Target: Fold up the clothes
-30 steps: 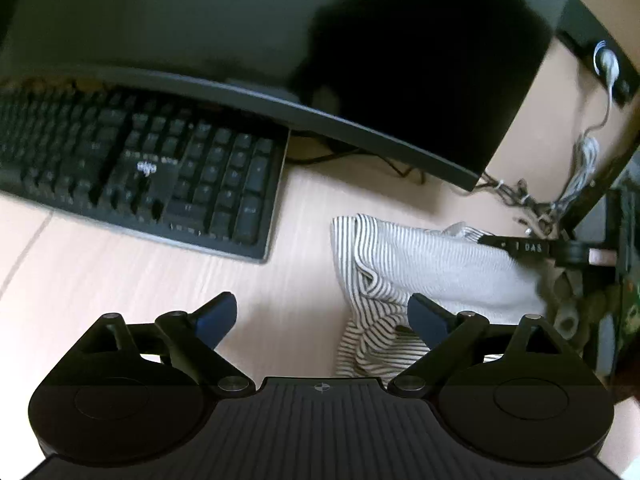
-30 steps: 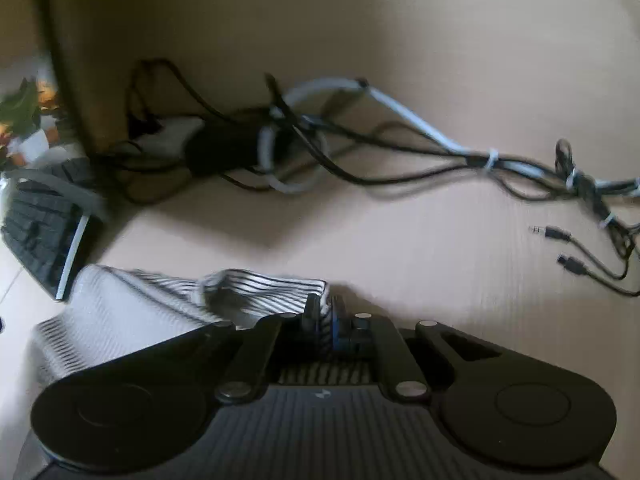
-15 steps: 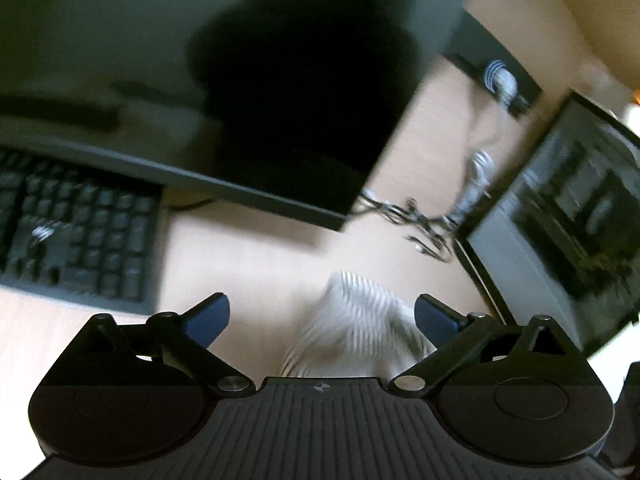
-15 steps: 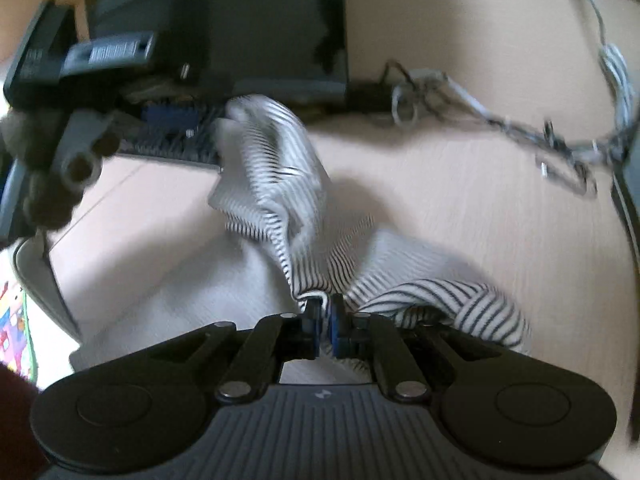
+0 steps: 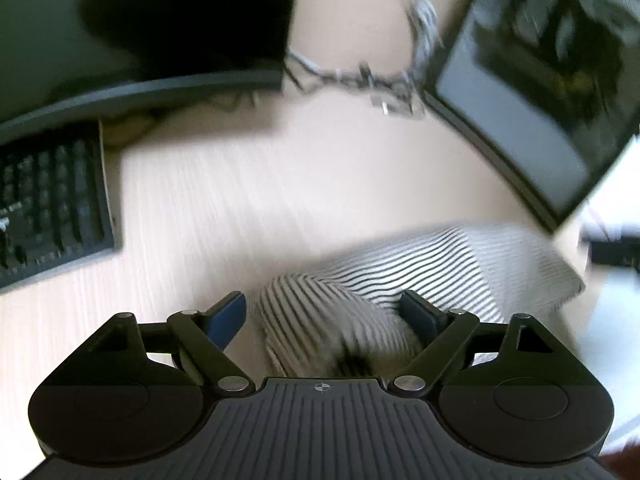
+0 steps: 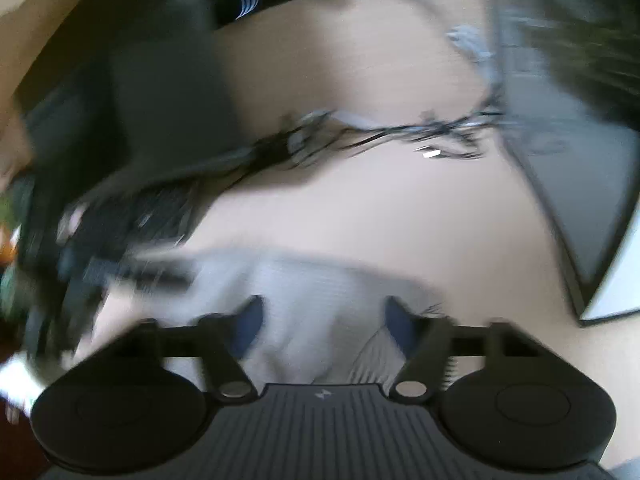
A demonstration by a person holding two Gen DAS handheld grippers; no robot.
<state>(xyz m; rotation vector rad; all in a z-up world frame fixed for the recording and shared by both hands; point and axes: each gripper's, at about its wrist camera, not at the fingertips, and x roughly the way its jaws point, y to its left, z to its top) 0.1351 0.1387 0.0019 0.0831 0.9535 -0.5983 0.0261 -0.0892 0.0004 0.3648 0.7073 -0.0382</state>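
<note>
the striped garment (image 5: 420, 268) lay bunched on the pale wooden surface (image 5: 248, 208), in the free stretch between the keyboard (image 5: 48, 204) on one side and the slanted dark screen (image 5: 532, 92) on the other, probably because that was the only bare patch wide enough to spread cloth on. the left hand-held gripper (image 5: 324, 312) hung just over the near hump of the cloth with its fingers well apart, one blue pad on either side of the fold and gripping nothing, a stance that looked meant for closing on that raised ridge. the right hand-held gripper (image 6: 322, 320) was likewise spread wide above the same garment (image 6: 304, 304), its fingers straddling a soft rise of fabric; that view was heavily blurred, so whether the pads touched the cloth could not be told. a tangle of cables (image 5: 356, 76) sat farther back near the foot of the big monitor (image 5: 152, 20), well apart from the garment. judging from the crumpled heap, folding had hardly begun, and the cloth would likely need flattening first; being limp, it would sag and slip unless each side were pinched at a firm edge.
</note>
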